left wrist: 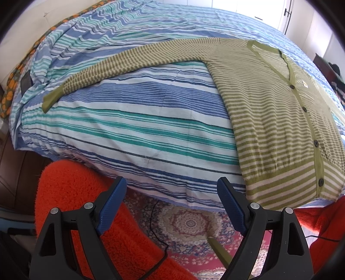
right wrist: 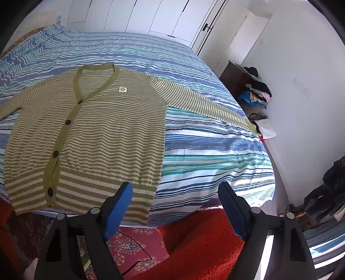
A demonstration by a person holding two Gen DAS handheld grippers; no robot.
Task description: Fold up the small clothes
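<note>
A green and cream striped cardigan [left wrist: 280, 120] lies flat and buttoned on a blue and teal striped bed [left wrist: 129, 120], sleeves spread out. In the left wrist view its left sleeve [left wrist: 120, 66] runs to a green cuff at the left. In the right wrist view the cardigan [right wrist: 97, 133] fills the left half, its right sleeve [right wrist: 207, 103] reaching the bed's right edge. My left gripper [left wrist: 172, 189] is open and empty, off the bed's near edge, left of the hem. My right gripper [right wrist: 174, 193] is open and empty, just above the hem's right corner.
An orange-red fuzzy rug [left wrist: 82, 204] and a patterned carpet [left wrist: 187, 226] with a black cable lie on the floor below the bed. White wardrobe doors [right wrist: 151, 15] stand behind. A pile of clothes [right wrist: 256, 92] sits by the right wall.
</note>
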